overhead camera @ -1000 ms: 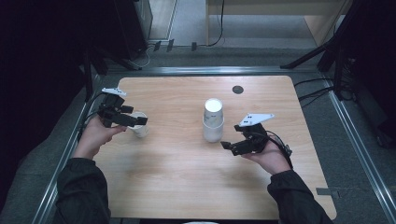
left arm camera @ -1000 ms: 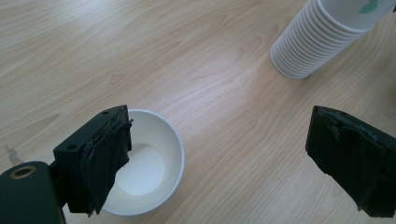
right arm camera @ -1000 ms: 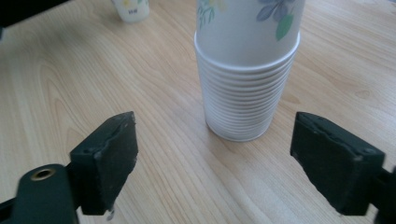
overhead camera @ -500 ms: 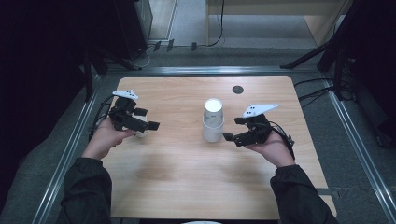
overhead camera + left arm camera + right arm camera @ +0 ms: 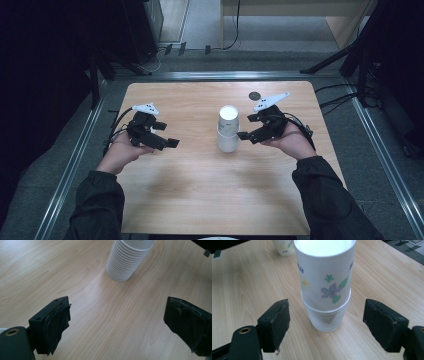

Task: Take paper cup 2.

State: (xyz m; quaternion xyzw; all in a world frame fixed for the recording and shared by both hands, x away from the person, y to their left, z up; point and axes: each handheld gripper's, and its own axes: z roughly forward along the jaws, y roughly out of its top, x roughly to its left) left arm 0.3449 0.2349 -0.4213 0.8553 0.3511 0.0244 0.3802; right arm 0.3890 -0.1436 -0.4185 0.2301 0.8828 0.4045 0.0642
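Where the pale wood-grain tabletop (image 5: 200, 200) spreads out as a rounded rectangle, it is the largest thing here, smooth and matt, framed by dark floor and metal rails. Near its middle stands a stack of paper cups (image 5: 228, 129), white, upright, its lower half ribbed with many nested rims; the top cup is printed with small purple and green flowers. A single matching cup (image 5: 284, 247) stands well apart, toward the tabletop's left side. The right claw (image 5: 243, 135), held in a dark-sleeved hand, hangs just beside the stack, level with it; its black padded jaws stand spread on either side of the stack without touching it, and they have just been closing a little. The left claw (image 5: 172, 143) hovers over bare wood, well apart from the stack, its worn, frayed pads spread wide with nothing between them.
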